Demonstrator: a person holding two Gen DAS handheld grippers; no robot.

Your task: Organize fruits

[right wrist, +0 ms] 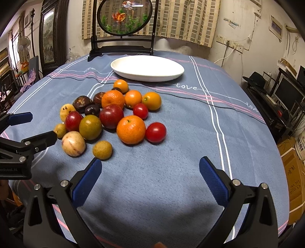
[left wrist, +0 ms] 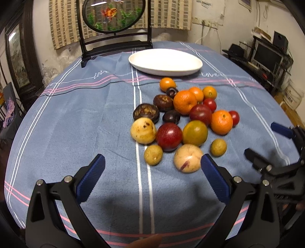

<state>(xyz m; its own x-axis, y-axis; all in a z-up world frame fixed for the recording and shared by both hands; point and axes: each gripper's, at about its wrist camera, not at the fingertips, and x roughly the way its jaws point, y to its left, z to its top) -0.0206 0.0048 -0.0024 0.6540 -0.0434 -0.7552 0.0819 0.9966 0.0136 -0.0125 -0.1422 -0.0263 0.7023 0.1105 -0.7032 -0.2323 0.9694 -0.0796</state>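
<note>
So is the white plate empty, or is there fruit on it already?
Empty. The white plate shows only its bare surface in both views, and all the fruit sits in a pile on the tablecloth in front of it.

Blue striped tablecloth [left wrist: 76,124], goldfish screen [right wrist: 124,17], monitor [right wrist: 287,93]

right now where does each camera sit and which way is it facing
Left wrist: on the left hand-held gripper, open, facing the fruit pile and white plate; the right hand-held gripper shows at its right edge.
Right wrist: on the right hand-held gripper, open, same facing, fruit pile off to its left.
Shared: fruit, plate, blue tablecloth.
</note>
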